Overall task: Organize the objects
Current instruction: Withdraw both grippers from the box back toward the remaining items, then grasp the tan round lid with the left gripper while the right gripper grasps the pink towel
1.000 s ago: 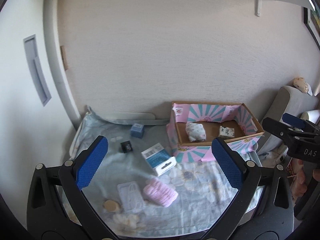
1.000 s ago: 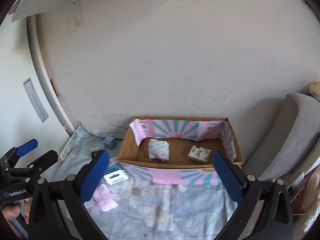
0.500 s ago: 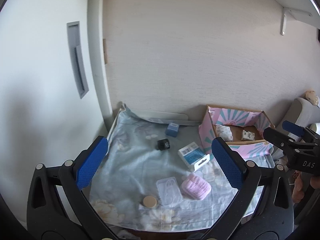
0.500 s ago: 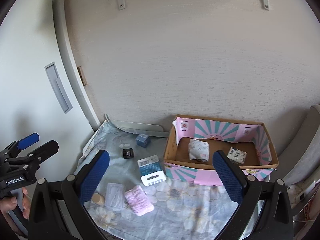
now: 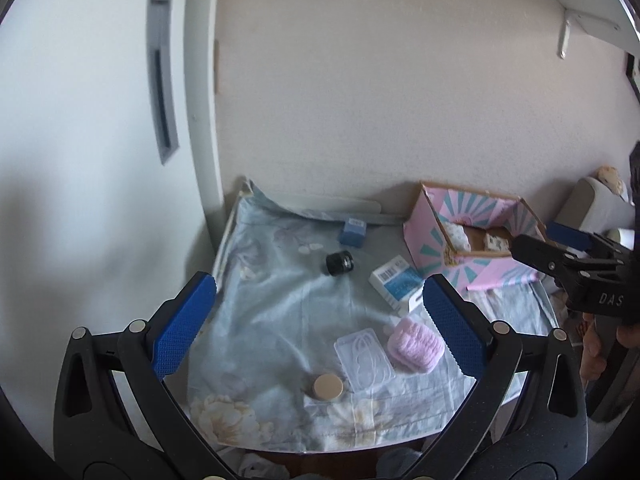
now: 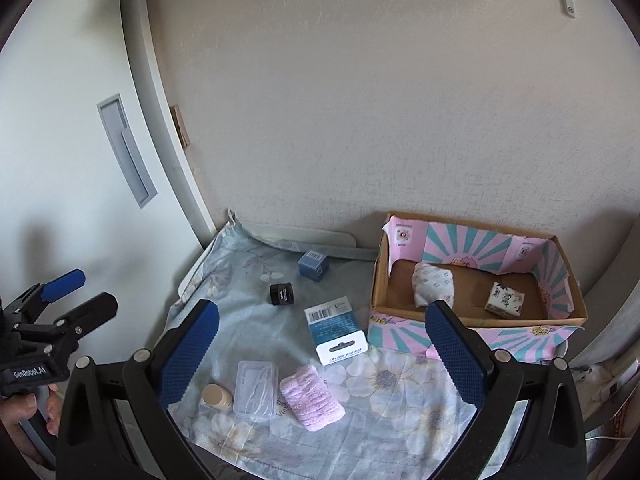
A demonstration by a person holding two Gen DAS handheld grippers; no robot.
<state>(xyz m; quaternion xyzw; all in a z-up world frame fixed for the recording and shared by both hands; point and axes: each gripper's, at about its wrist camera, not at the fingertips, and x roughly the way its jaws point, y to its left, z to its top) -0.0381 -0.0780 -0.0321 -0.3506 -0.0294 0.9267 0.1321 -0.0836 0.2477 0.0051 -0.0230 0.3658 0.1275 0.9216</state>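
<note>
The left gripper (image 5: pixel 318 316) hangs above the near left part of the table, its blue-padded jaws spread wide with nothing between them. Below it, a floral light-blue cloth (image 6: pixel 400 412) covers the table (image 5: pixel 360 446) and carries the loose items.

At the near left edge stands a small round beige-capped jar (image 6: pixel 217 395), which looks rigid and light; a grip across its sides would probably suit it. Just beside it lies a flat clear plastic case (image 6: pixel 256 388), likely smooth and slippery, best taken by its long edges. Touching that case is a folded pink fluffy towel (image 6: pixel 312 397); it looks soft and compressible, so a pinch across the middle of the fold should hold. Farther back sit a small black round jar (image 6: pixel 282 294) and a small blue cube-shaped box (image 6: pixel 313 265), both apparently stiff and light. Near the middle lies a blue-and-white cardboard package with a barcode (image 6: pixel 335 330), just beside the box wall; its narrow sides offer a grasp.

To the right stands the open cardboard box lined with pink-and-teal sunburst paper (image 6: pixel 560 332), holding a white patterned cloth bundle (image 6: pixel 434 284) and a small printed white cube (image 6: pixel 503 300), set apart.

The right gripper (image 6: pixel 322 334) hovers over the table's centre, its fingers likewise parted and empty.
</note>
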